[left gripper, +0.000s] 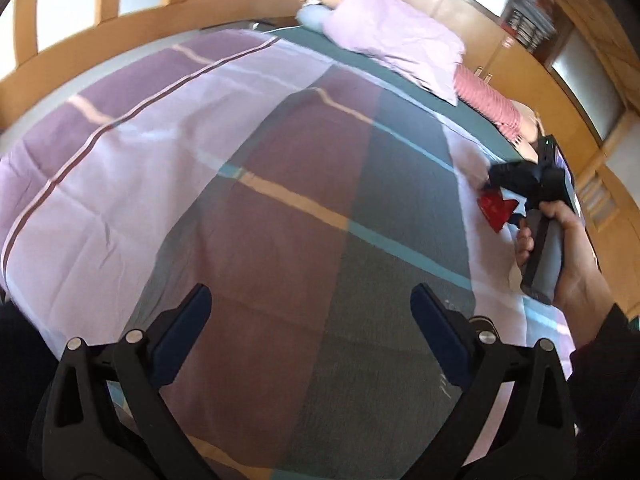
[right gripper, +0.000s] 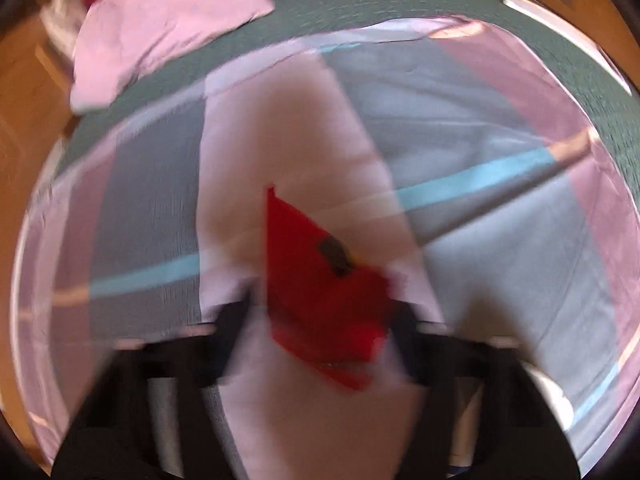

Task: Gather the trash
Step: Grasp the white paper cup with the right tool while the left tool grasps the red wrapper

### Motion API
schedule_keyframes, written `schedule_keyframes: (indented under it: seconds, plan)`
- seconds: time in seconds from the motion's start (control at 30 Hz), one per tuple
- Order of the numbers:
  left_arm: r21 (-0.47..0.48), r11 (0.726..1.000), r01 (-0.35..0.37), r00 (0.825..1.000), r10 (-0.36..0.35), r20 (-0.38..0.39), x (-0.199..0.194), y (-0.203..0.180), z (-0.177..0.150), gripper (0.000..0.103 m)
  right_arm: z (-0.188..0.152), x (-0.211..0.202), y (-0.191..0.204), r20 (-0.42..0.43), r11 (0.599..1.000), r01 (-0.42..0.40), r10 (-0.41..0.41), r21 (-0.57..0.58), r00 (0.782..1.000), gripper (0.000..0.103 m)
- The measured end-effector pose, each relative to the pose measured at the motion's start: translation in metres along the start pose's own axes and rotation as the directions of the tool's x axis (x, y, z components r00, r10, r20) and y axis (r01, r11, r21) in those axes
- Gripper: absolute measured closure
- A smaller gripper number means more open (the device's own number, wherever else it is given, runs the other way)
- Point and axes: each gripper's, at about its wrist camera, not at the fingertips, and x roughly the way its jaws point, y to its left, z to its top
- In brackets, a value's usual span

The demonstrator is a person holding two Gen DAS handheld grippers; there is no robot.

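Observation:
A red wrapper (right gripper: 316, 280) with a dark spot lies flat on the pale stripe of a patchwork quilt (right gripper: 500, 264). My right gripper (right gripper: 320, 314) points down at it with a finger on each side of the wrapper; the picture is blurred, and a thin strip of quilt shows between the left finger and the wrapper's edge. The left wrist view has the same wrapper (left gripper: 494, 210) at the far right, under the right gripper (left gripper: 494, 184), which a hand (left gripper: 576, 264) holds. My left gripper (left gripper: 310, 292) hangs open over the quilt (left gripper: 280, 200) with nothing between its fingers.
A lilac pillow (left gripper: 400, 48) lies at the head of the bed on a green sheet (left gripper: 472, 136). A person in a red striped garment (left gripper: 488, 100) lies beside it. Wooden cabinets (left gripper: 580, 20) and wooden wall panels surround the bed.

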Motion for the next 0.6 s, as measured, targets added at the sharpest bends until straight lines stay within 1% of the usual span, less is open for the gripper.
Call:
schedule_keyframes:
  seconds: [0.03, 0.07, 0.13, 0.17, 0.2, 0.23, 0.27, 0.3, 0.33, 0.37, 0.4, 0.43, 0.47, 0.5, 0.53, 0.57, 0.6]
  plan:
    - [-0.029, 0.999, -0.013, 1.0, 0.013, 0.006, -0.002, 0.006, 0.0, 0.004, -0.003, 0.0, 0.006, 0.003, 0.999, 0.015, -0.015, -0.033, 1.0, 0.066]
    - [-0.067, 0.997, -0.03, 0.999, 0.031, 0.018, -0.004, 0.013, 0.001, 0.004, -0.008, -0.004, 0.013, -0.003, 0.998, -0.008, 0.008, -0.064, 1.0, 0.073]
    - [-0.129, 0.99, -0.052, 0.998, 0.057, 0.037, -0.008, 0.025, 0.003, 0.004, -0.024, -0.013, 0.024, -0.052, 0.989, -0.116, 0.112, -0.094, 0.992, 0.073]
    - [-0.158, 0.986, -0.059, 0.997, 0.067, 0.046, -0.01, 0.031, 0.003, 0.004, -0.037, -0.021, 0.031, -0.082, 0.977, -0.183, 0.174, -0.106, 0.981, 0.073]
    - [-0.197, 0.978, -0.069, 0.995, 0.082, 0.059, -0.013, 0.039, 0.003, 0.004, -0.055, -0.029, 0.041, -0.128, 0.958, -0.257, 0.241, -0.125, 0.962, 0.073]
    - [-0.219, 0.973, -0.074, 0.994, 0.091, 0.067, -0.016, 0.044, 0.003, 0.004, -0.07, -0.035, 0.049, -0.171, 0.94, -0.31, 0.284, -0.145, 0.943, 0.073]
    - [-0.249, 0.965, -0.08, 0.992, 0.103, 0.078, -0.019, 0.05, 0.003, 0.004, -0.091, -0.041, 0.06, -0.228, 0.915, -0.364, 0.322, -0.175, 0.919, 0.072]
    - [-0.265, 0.961, -0.082, 0.991, 0.108, 0.084, -0.02, 0.056, 0.001, 0.004, -0.113, -0.047, 0.07, -0.29, 0.888, -0.409, 0.343, -0.209, 0.893, 0.069]
    - [-0.283, 0.955, -0.083, 0.99, 0.112, 0.088, -0.022, 0.06, 0.001, 0.004, -0.13, -0.052, 0.077, -0.336, 0.87, -0.437, 0.35, -0.23, 0.874, 0.066]
    - [-0.296, 0.951, -0.084, 0.989, 0.115, 0.09, -0.023, 0.064, 0.0, 0.004, -0.15, -0.06, 0.082, -0.384, 0.852, -0.462, 0.352, -0.247, 0.854, 0.054]
    - [-0.304, 0.949, -0.085, 0.989, 0.117, 0.089, -0.024, 0.065, 0.0, 0.004, -0.159, -0.066, 0.082, -0.403, 0.846, -0.471, 0.352, -0.25, 0.845, 0.038]
    - [-0.307, 0.948, -0.084, 0.989, 0.116, 0.087, -0.025, 0.067, 0.0, 0.004, -0.163, -0.074, 0.078, -0.402, 0.844, -0.477, 0.36, -0.244, 0.842, 0.032]
    - [-0.308, 0.948, -0.081, 0.991, 0.111, 0.08, -0.025, 0.068, 0.0, 0.004, -0.166, -0.089, 0.069, -0.365, 0.848, -0.477, 0.379, -0.23, 0.85, 0.026]
    - [-0.306, 0.949, -0.078, 0.992, 0.106, 0.075, -0.024, 0.068, 0.0, 0.004, -0.163, -0.107, 0.056, -0.292, 0.861, -0.46, 0.393, -0.215, 0.872, 0.022]
    - [-0.301, 0.951, -0.073, 0.993, 0.096, 0.064, -0.022, 0.067, 0.0, 0.004, -0.157, -0.125, 0.038, -0.202, 0.879, -0.439, 0.403, -0.187, 0.893, 0.019]
    - [-0.294, 0.954, -0.066, 0.995, 0.086, 0.054, -0.02, 0.067, 0.0, 0.004, -0.149, -0.138, 0.018, -0.121, 0.901, -0.412, 0.398, -0.133, 0.909, 0.012]
    - [-0.282, 0.958, -0.058, 0.996, 0.073, 0.042, -0.018, 0.065, 0.0, 0.004, -0.142, -0.144, -0.001, -0.06, 0.923, -0.38, 0.377, -0.06, 0.924, 0.007]
